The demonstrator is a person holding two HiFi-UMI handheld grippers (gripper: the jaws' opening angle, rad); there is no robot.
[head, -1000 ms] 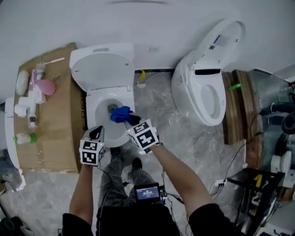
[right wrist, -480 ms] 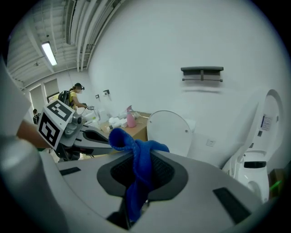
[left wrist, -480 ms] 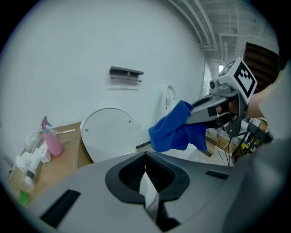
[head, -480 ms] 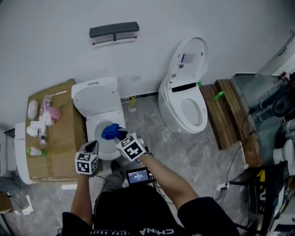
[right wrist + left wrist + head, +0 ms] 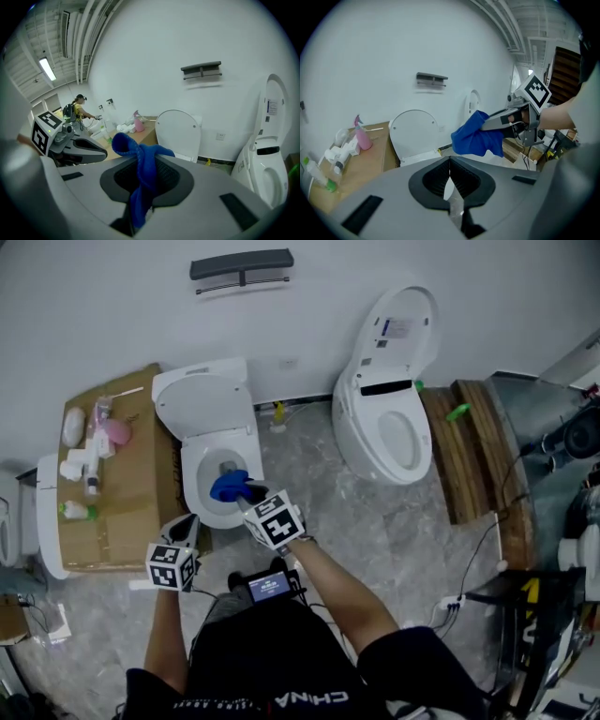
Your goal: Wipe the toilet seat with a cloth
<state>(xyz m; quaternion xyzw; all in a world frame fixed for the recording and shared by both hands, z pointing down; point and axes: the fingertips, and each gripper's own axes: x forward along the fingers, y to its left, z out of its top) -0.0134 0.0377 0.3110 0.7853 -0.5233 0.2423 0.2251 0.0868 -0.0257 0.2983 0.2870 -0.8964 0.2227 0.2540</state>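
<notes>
cloth (image 5: 143, 161) | right gripper view: clamped between fingers (image 5: 171, 180) | head view: over bowl (image 5: 202, 493)

White wall (image 5: 112, 306), grey marbled floor (image 5: 375, 531), dark shelf (image 5: 242, 265)

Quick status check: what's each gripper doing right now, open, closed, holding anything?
Left gripper: closed, nothing between its jaws.
Right gripper: closed on the blue cloth.
</notes>
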